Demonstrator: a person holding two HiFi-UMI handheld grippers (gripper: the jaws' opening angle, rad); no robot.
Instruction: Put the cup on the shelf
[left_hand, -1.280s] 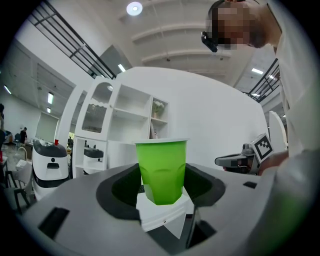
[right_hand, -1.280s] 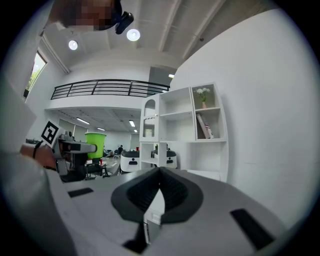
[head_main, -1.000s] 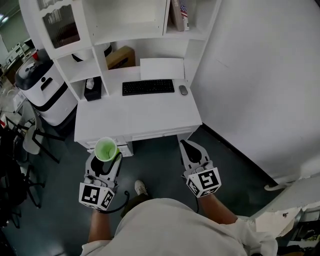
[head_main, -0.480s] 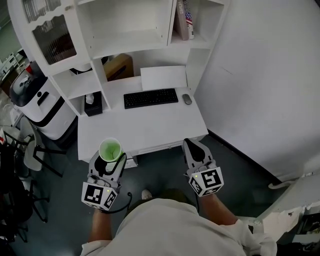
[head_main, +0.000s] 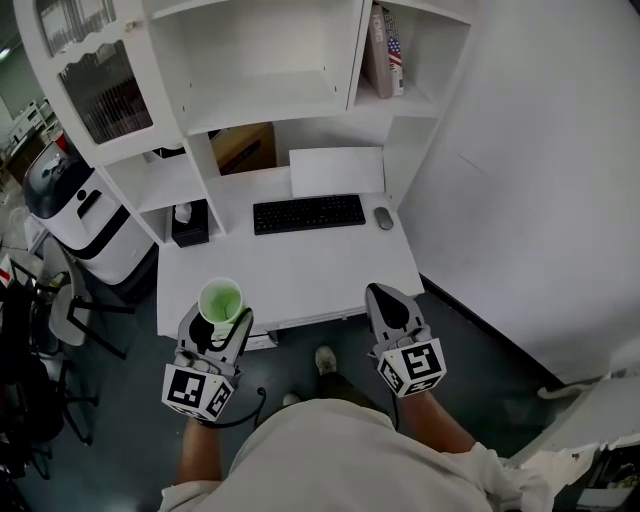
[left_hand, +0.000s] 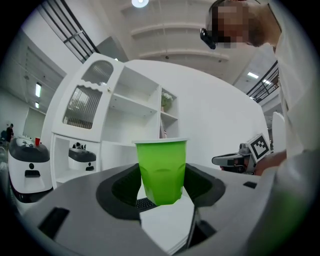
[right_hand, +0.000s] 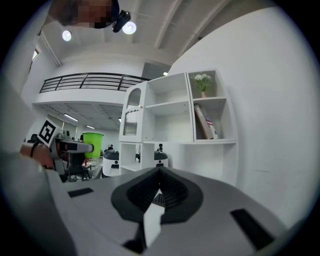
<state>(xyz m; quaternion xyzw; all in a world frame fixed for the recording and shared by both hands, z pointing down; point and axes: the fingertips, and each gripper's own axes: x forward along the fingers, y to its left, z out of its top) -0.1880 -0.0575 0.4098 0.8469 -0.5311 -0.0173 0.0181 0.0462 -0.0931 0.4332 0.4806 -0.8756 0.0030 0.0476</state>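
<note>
At the left, the left gripper (head_main: 215, 325) is clamped on the bright green plastic cup (head_main: 220, 298). Its jaws press the lower wall from both sides, so the cup stands upright with its mouth up, a sensible hold for carrying it level. From the head view the cup hangs over the near left part of the white bench (head_main: 300, 265), not yet on any shelf. Further in, a black keyboard (head_main: 308, 213) lies toward the back of the bench. Above it the white shelf unit (head_main: 270, 100) has a wide bare compartment, the likely target, since the narrower one to its right holds upright books (head_main: 384, 50). At the right, the right gripper (head_main: 386, 300) is clenched on nothing, jaws together, by the bench's near right corner, probably just kept out of the way.
</note>
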